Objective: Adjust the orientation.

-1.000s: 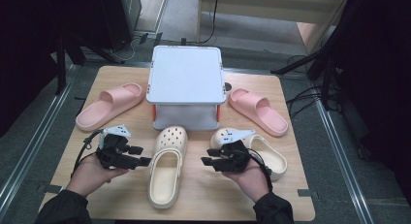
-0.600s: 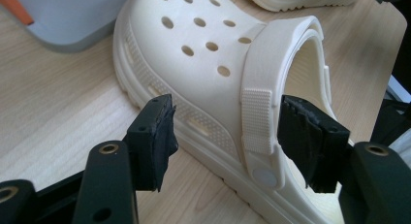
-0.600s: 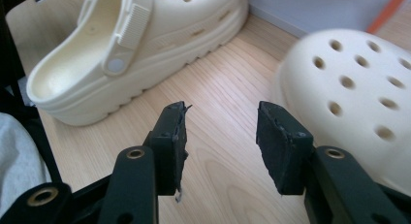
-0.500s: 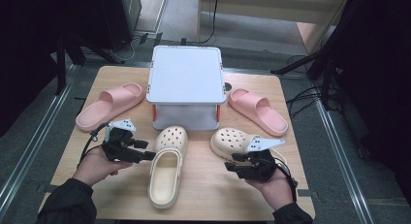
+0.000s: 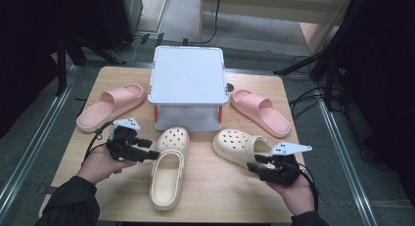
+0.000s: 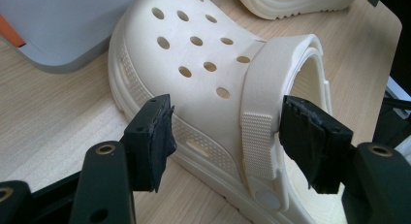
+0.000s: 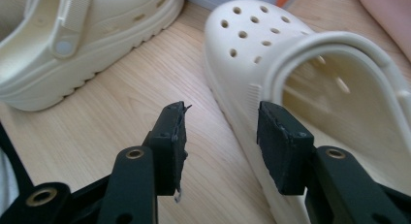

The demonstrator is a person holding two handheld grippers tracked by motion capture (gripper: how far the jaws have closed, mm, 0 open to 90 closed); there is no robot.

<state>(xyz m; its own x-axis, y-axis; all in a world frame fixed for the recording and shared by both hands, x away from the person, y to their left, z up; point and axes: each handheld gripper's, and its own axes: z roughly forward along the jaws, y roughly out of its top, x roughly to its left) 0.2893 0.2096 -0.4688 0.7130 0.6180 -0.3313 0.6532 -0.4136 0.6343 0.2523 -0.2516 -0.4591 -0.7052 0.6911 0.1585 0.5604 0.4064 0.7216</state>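
Two cream clogs lie on the wooden table (image 5: 215,196) in front of a white box. My left gripper (image 5: 149,155) is open at the left clog (image 5: 169,167). In the left gripper view its fingertips (image 6: 228,117) straddle that clog's (image 6: 194,54) side wall by the strap, one jaw outside and one at the foot opening. My right gripper (image 5: 259,167) is open at the near end of the right clog (image 5: 242,147). In the right gripper view its fingertips (image 7: 223,132) flank the edge of that clog (image 7: 252,44), with one jaw over bare wood.
A white lidded box (image 5: 187,86) stands at the back middle. A pink slipper (image 5: 110,106) lies to its left and another pink slipper (image 5: 259,111) to its right. The other clog (image 7: 97,20) lies ahead in the right gripper view. Floor and metal rails surround the table.
My right gripper has drawn back to the right and toward the person, off the right clog's heel. My left gripper has edged slightly toward the left clog.
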